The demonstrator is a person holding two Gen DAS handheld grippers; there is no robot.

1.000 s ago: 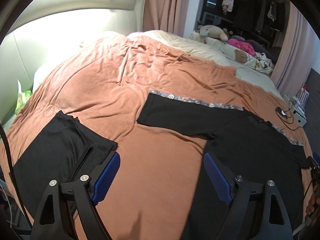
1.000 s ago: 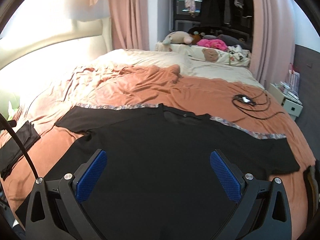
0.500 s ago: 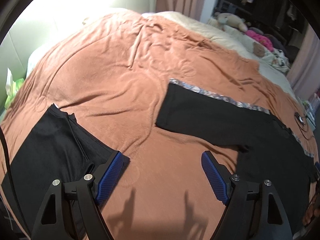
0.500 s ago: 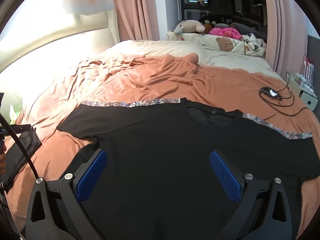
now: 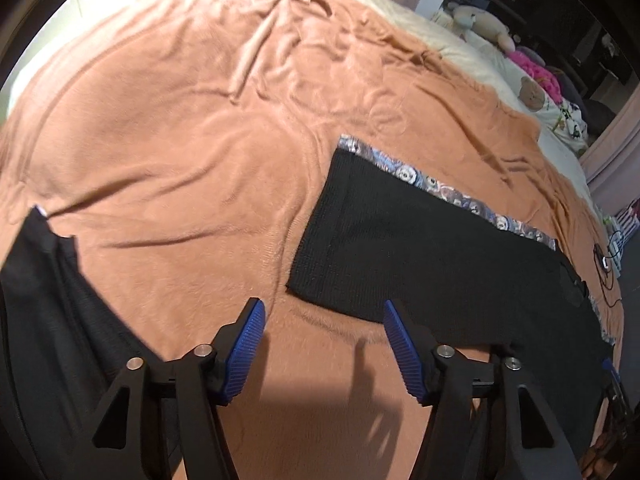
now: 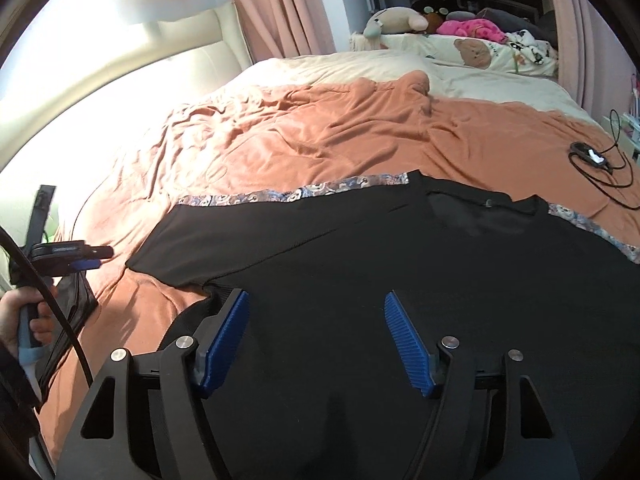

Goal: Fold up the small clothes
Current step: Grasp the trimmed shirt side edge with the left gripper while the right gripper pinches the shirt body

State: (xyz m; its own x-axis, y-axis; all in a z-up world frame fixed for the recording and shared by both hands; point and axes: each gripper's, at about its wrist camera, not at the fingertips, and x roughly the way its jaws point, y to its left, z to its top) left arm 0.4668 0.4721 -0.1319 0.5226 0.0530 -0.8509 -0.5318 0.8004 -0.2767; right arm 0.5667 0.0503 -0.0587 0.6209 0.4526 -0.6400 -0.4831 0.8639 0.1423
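- The left gripper is hanging over the orange blanket, jaws partly apart and just been narrowing, nothing between them; the near edge of the black T-shirt's sleeve is lying just beyond its fingertips.
- The right gripper is hovering over the T-shirt's body, jaws likewise partly apart, just been narrowing, gripping nothing.
- Left of the T-shirt, a folded black garment is resting on the blanket; the left view shows it broadly, the right view only a corner.
- Only the right view is showing a hand holding the left gripper's handle, left of the T-shirt.
- Beyond the T-shirt, a black cable is lying on the blanket and plush toys are piling at the far end.
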